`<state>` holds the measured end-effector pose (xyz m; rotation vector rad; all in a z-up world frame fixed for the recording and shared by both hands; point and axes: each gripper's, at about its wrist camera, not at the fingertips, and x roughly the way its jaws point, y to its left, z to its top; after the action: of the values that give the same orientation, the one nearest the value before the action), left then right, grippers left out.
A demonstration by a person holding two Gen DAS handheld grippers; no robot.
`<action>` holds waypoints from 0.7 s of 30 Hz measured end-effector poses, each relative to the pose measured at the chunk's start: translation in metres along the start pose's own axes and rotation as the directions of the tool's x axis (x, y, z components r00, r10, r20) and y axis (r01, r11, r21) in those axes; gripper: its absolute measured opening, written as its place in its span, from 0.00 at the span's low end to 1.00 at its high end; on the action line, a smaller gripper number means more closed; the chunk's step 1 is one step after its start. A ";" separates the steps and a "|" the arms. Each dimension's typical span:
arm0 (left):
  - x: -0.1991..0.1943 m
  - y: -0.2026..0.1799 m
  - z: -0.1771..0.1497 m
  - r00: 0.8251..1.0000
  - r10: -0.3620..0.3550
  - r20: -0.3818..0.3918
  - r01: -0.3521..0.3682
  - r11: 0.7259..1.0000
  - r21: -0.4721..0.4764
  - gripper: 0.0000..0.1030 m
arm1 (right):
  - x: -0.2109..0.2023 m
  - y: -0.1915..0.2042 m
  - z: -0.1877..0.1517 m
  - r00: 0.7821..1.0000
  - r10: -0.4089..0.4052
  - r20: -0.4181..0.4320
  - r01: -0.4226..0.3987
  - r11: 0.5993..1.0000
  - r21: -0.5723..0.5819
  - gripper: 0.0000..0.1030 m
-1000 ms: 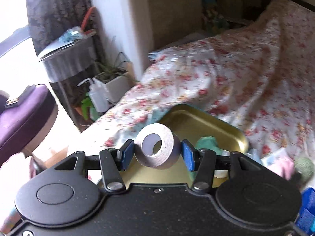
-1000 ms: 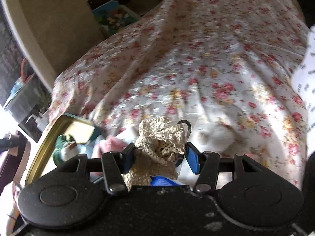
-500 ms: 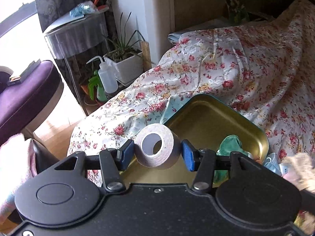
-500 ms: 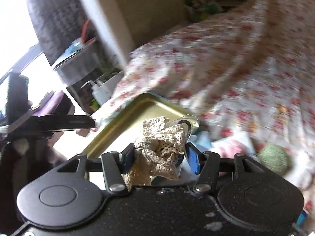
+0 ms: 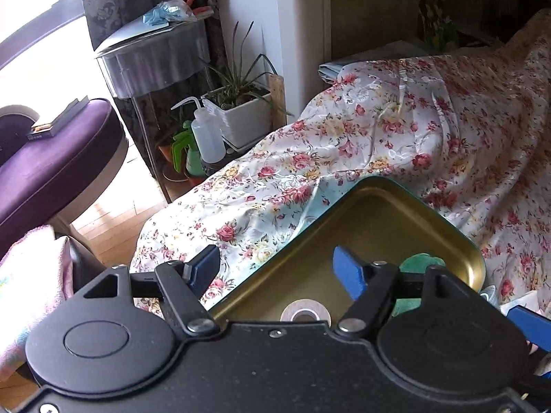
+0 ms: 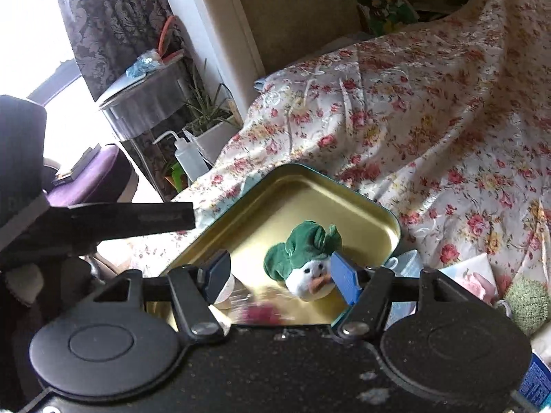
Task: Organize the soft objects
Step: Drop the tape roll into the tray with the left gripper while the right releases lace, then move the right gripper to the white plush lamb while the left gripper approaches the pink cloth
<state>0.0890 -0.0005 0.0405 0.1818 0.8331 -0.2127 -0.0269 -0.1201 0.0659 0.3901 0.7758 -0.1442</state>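
My fingers on both grippers, left (image 5: pixel 275 268) and right (image 6: pixel 280 270), stand apart, empty. Tape (image 5: pixel 305 311) and doll (image 6: pixel 304 265) lie in the tin (image 6: pixel 344 187); its slanted perch on rumpled bedspread (image 6: pixel 430 120) risks sliding.

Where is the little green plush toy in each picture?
Left wrist view: only a green bit of the plush toy peeks out behind the left claw's right finger, inside the gold tin.
Right wrist view: the plush toy lies in plain sight inside the tin, its white face next to the right claw's right finger.
Shared landmark: the white squeeze bottle on the floor beside the flowered bedspread.
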 end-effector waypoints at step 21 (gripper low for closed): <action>0.001 -0.012 -0.006 0.997 -0.052 -0.050 0.053 0.998 0.020 0.69 | -0.011 -0.038 -0.020 0.993 -0.116 -0.026 0.117 0.993 0.031 0.65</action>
<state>0.0823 -0.0112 0.0347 0.1854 0.8854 -0.2672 -0.0581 -0.1474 0.0501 0.3777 0.8212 -0.2621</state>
